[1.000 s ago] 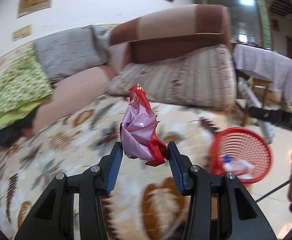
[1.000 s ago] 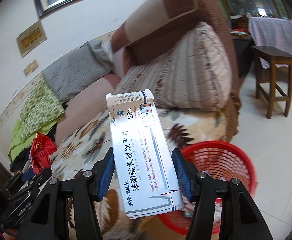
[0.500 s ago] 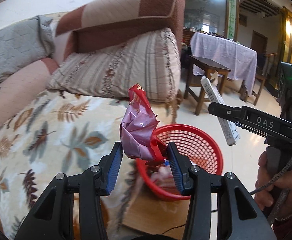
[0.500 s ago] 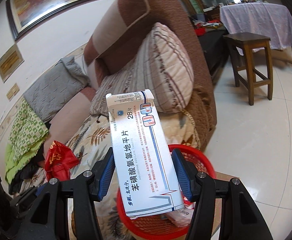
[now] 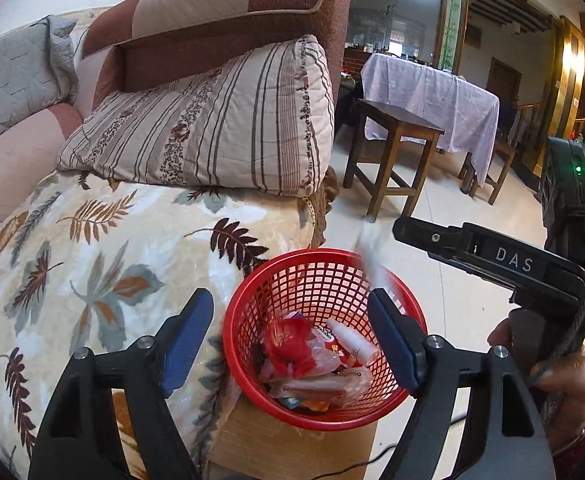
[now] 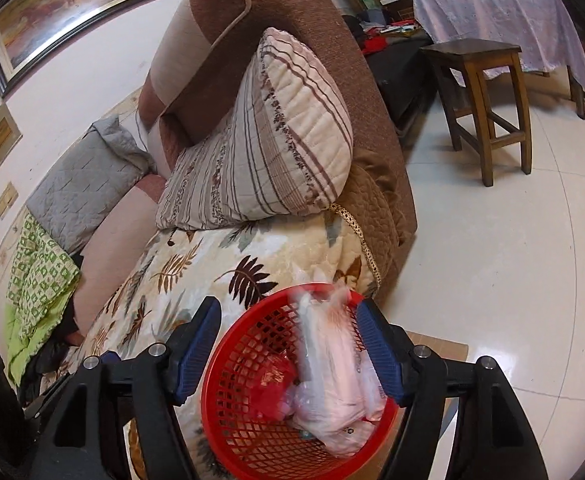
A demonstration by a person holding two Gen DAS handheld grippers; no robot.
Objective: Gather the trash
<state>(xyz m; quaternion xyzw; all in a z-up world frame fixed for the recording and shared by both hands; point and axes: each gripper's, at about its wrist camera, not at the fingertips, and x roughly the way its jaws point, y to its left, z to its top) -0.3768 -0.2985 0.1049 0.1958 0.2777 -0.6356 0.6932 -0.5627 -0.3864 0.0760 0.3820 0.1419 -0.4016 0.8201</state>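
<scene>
A red mesh basket (image 5: 324, 254) stands on a cardboard box beside the sofa and holds several pieces of trash. My left gripper (image 5: 288, 300) hangs open above it, nothing between its blue pads. The red and pink wrapper (image 5: 288, 344) lies inside the basket. My right gripper (image 6: 288, 308) is open too, over the same basket (image 6: 210, 380). Between its fingers the white medicine box (image 6: 332, 360) is a blur, dropping into the basket next to the wrapper (image 6: 270, 390). In the left wrist view the box is a pale streak (image 5: 374, 264) at the basket's far rim.
The sofa's leaf-patterned blanket (image 5: 92, 264) and a striped pillow (image 5: 212, 128) lie left of the basket. A wooden stool (image 5: 392, 152) and a cloth-covered table (image 5: 432, 96) stand on the tiled floor behind. A person's hand (image 5: 552, 368) holds the right gripper's handle.
Both grippers moved from over the sofa to above the basket and opened. The wrapper fell from the left one into the basket; the medicine box is falling from the right one.
</scene>
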